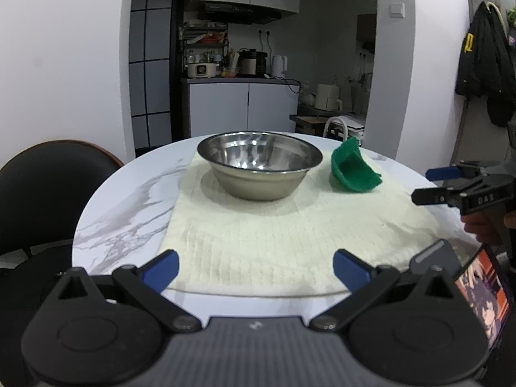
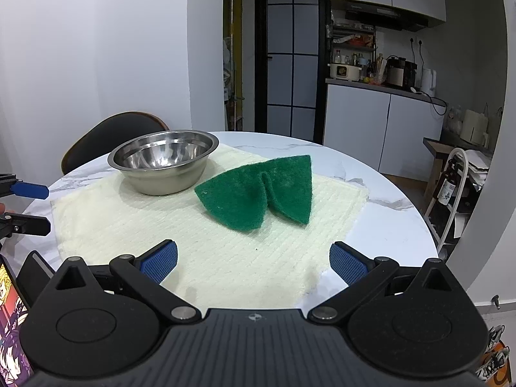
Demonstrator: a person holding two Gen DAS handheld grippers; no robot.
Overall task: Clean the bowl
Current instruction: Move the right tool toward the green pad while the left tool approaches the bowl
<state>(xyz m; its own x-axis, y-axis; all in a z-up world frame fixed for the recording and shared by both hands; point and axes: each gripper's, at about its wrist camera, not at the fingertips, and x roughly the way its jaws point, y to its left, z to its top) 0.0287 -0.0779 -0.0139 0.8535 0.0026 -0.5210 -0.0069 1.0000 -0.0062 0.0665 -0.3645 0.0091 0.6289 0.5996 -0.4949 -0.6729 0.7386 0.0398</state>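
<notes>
One steel bowl [image 1: 259,164], one green scouring pad [image 2: 261,190], one cream cloth [image 2: 225,251], two hand-held grippers

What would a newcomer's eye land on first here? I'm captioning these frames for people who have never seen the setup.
Probably the shiny steel bowl, standing upright on the cream cloth that covers the round marble table. Just beside it on the same cloth lies the crumpled bright green scouring pad. Both claws, left and right, hang open near the table's edge, holding nothing.
</notes>
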